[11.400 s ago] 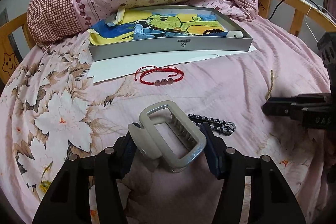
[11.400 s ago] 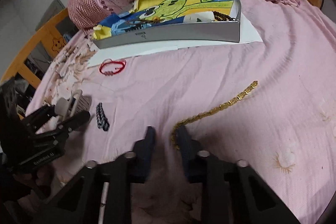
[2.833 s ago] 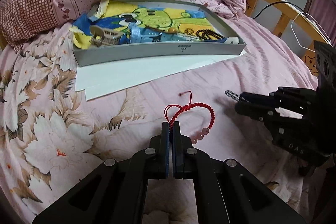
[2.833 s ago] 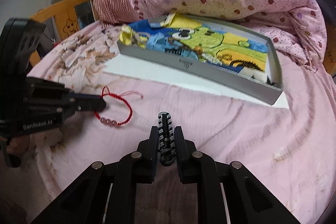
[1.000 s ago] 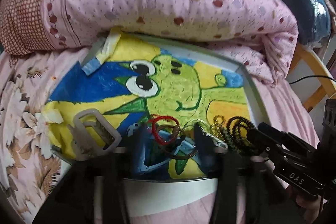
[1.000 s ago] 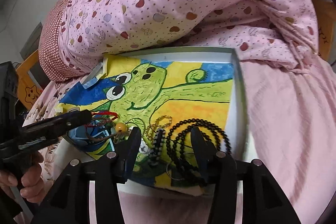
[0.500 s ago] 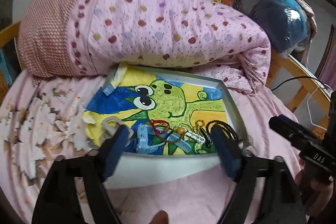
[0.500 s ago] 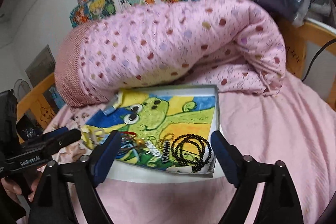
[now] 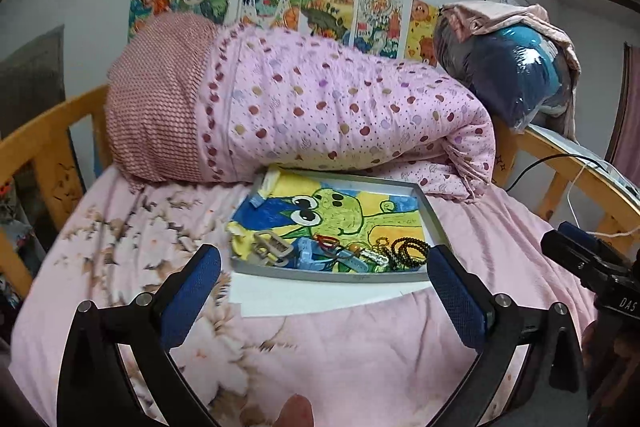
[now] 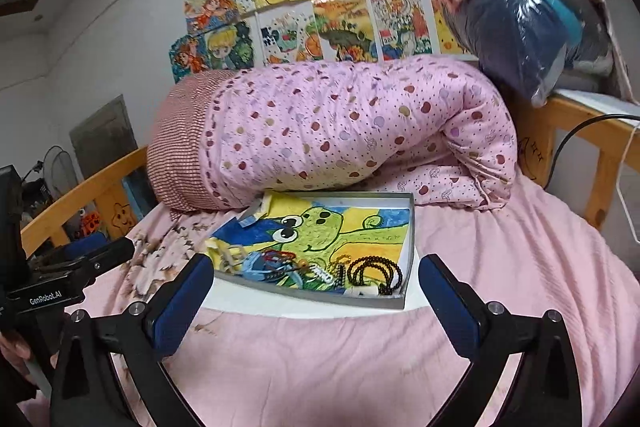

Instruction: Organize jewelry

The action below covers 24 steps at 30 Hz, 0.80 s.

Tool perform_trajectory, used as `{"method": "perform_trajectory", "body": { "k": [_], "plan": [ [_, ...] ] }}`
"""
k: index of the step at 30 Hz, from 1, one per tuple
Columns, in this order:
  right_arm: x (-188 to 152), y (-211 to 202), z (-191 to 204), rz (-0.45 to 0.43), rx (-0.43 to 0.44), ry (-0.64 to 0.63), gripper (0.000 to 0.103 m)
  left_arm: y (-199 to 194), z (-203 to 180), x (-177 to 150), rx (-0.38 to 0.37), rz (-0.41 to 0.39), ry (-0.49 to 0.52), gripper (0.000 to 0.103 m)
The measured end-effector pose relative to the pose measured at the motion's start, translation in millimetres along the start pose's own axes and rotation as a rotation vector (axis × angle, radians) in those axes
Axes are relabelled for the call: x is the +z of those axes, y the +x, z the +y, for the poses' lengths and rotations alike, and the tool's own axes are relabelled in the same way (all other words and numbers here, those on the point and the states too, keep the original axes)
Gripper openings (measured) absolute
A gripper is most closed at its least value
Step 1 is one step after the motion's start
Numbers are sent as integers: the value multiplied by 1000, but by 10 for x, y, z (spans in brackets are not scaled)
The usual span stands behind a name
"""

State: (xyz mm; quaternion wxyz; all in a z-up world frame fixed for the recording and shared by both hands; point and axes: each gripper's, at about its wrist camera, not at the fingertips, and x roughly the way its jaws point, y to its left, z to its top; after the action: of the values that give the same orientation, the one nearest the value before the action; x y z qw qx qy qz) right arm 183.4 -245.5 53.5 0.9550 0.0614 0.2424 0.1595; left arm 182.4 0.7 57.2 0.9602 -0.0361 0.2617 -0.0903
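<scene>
Pink floral bedsheet (image 9: 360, 347) on a wooden-railed bed; rolled polka-dot quilt (image 9: 320, 107) at the head, children's drawings (image 10: 320, 7) taped on the wall. Grey tray (image 9: 340, 275) lies before the quilt, jewelry (image 10: 320, 269) heaped along its near edge. Left gripper (image 9: 324, 291) and right gripper (image 10: 316, 291) hover over the sheet, jaws spread wide, holding nothing.

A shallow grey tray (image 9: 434, 223) lined with a frog drawing holds black beads (image 10: 374, 273), a red bracelet (image 9: 325, 239) and a grey clip (image 9: 272, 247) along its near edge.

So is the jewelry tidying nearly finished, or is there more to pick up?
It looks nearly finished. The black bead bracelet, red cord bracelet and hair claw all lie in the grey tray. Left gripper and right gripper are open, holding nothing. No loose jewelry shows on the bedspread.
</scene>
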Motion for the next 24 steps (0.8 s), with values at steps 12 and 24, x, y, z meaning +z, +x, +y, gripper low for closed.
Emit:
{"method": "perform_trajectory", "body": {
  "k": [12,24],
  "plan": [
    [-516,-616,242,21,-18,-32,103,-640,-74,-540,6,-15,-2,101],
    [-907,-697,336,30,-58,-74,103,-851,-152,-1044,70,-15,10,101]
  ]
}}
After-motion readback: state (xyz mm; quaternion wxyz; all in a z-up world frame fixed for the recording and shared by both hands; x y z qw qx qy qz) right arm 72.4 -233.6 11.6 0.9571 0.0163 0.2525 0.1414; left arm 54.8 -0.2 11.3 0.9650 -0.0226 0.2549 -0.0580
